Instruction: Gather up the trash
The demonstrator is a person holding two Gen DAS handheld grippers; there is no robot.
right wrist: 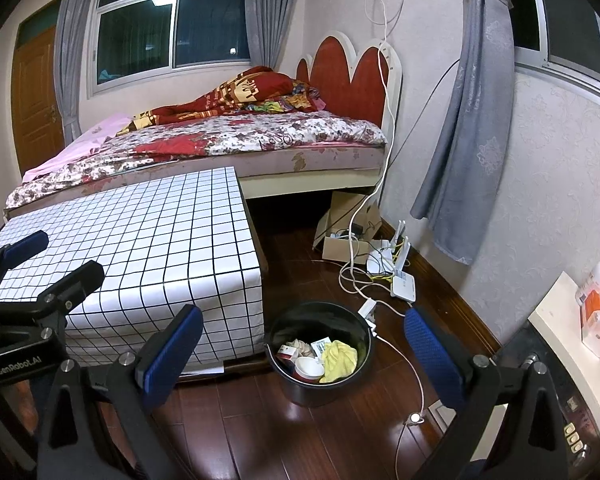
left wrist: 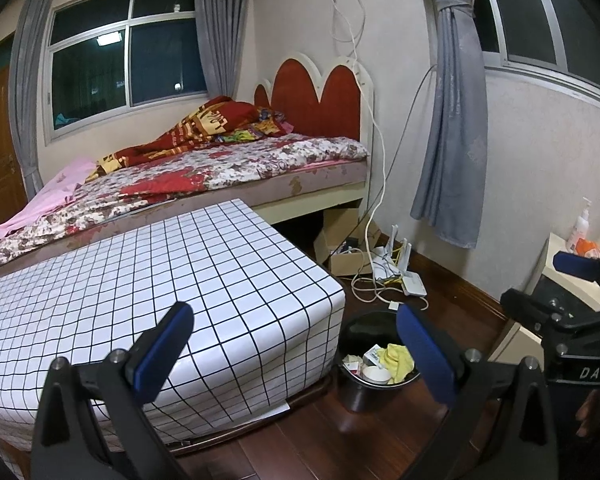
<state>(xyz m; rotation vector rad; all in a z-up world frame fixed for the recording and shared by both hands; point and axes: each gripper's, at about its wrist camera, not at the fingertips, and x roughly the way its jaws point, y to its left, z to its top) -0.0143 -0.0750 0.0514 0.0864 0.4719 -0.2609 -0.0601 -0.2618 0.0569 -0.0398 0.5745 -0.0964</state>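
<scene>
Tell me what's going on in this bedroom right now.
A person holds two blue-padded grippers, left and right, both open and empty above the dark wood floor. Below them stands a round black trash bucket beside the white grid-patterned table. Inside the bucket lie a crumpled yellow cloth, a white paper cup and small cartons.

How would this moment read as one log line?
left tool: open, empty | right tool: open, empty | bin: holds trash | table: bare

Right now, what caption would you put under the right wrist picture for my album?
Open right gripper above a black trash bin holding a yellow cloth, beside the checkered table.
</scene>
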